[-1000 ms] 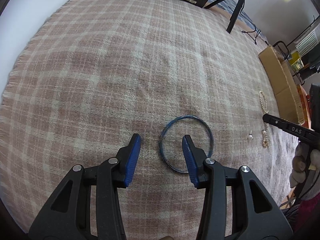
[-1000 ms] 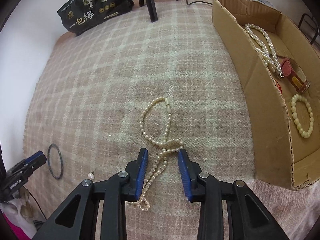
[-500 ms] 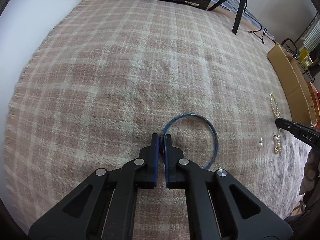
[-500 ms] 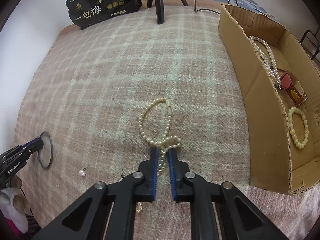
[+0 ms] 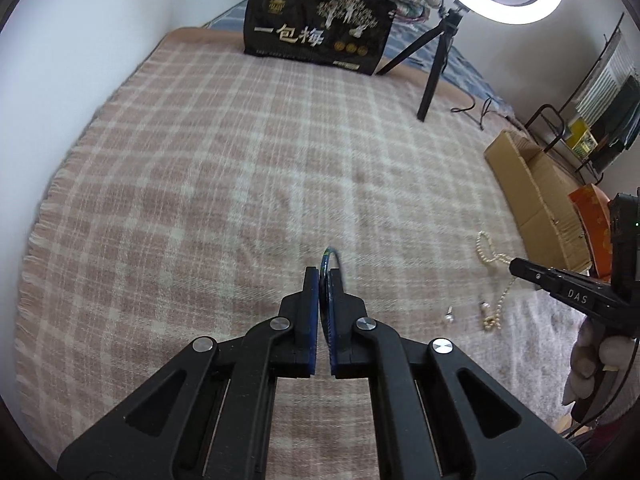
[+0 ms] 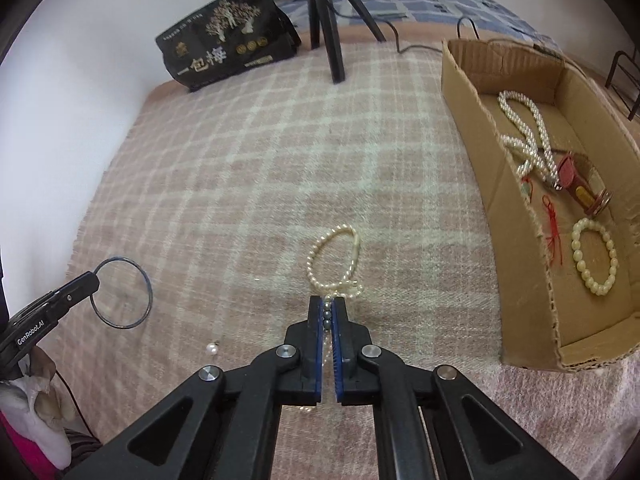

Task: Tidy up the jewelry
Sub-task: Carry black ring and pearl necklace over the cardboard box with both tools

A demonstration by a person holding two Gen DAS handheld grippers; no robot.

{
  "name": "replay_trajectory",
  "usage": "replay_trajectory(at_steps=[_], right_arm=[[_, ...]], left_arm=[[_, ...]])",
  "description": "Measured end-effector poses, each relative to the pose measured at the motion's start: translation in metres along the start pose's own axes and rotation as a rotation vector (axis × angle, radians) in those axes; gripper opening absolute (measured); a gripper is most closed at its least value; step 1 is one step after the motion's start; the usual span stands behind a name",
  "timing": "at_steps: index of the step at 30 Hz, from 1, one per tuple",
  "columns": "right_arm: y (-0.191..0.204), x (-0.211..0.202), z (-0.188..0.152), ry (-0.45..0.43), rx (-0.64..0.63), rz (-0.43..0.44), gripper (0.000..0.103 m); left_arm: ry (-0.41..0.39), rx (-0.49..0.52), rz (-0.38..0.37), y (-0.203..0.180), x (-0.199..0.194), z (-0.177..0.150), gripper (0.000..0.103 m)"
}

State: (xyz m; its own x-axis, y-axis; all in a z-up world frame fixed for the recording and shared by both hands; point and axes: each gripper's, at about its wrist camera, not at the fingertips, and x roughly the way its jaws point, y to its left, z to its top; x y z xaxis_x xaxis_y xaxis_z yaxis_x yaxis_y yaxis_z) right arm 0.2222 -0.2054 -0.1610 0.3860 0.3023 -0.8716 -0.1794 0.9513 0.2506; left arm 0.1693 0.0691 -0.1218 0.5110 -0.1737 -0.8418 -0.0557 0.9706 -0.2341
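Left claw (image 5: 325,276) pinching thin blue metal bangle (image 6: 121,292), lifted edge-on above pink plaid blanket (image 5: 224,168); right claw (image 6: 328,306) clamped on cream pearl necklace (image 6: 336,260). Necklace loop lying on blanket, near open cardboard box (image 6: 496,184).

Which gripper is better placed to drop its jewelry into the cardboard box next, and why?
Right. The right gripper, shut on the pearl necklace, is beside the cardboard box; the left gripper, holding the blue bangle, is farther away.

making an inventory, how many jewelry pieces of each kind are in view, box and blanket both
pearl necklaces: 2
bead bracelet: 1
blue bangle: 1
pearl earring: 1
red watch: 1
red string piece: 1
total: 7
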Motion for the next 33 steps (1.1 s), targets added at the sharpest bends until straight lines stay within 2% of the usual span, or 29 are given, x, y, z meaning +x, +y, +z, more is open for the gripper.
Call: replay_trajectory(at_steps=[9, 18, 27, 33], right_arm=[[0.006, -0.037, 0.005, -0.082, 0.01, 0.052, 0.001], [0.009, -0.08, 0.013, -0.191, 0.012, 0.097, 0.001], [-0.009, -0.118, 0.017, -0.273, 0.025, 0.104, 0.001], [-0.036, -0.138, 0.024, -0.315, 0.064, 0.1, 0.001]], left_arm=[[-0.046, -0.025, -0.055, -0.009, -0.02, 0.013, 0.001], [-0.081, 0.003, -0.121, -0.04, -0.035, 0.021, 0.001], [-0.09, 0.057, -0.196, -0.086, -0.045, 0.023, 0.001], [-0.091, 0.106, -0.259, -0.133, -0.047, 0.026, 0.001]])
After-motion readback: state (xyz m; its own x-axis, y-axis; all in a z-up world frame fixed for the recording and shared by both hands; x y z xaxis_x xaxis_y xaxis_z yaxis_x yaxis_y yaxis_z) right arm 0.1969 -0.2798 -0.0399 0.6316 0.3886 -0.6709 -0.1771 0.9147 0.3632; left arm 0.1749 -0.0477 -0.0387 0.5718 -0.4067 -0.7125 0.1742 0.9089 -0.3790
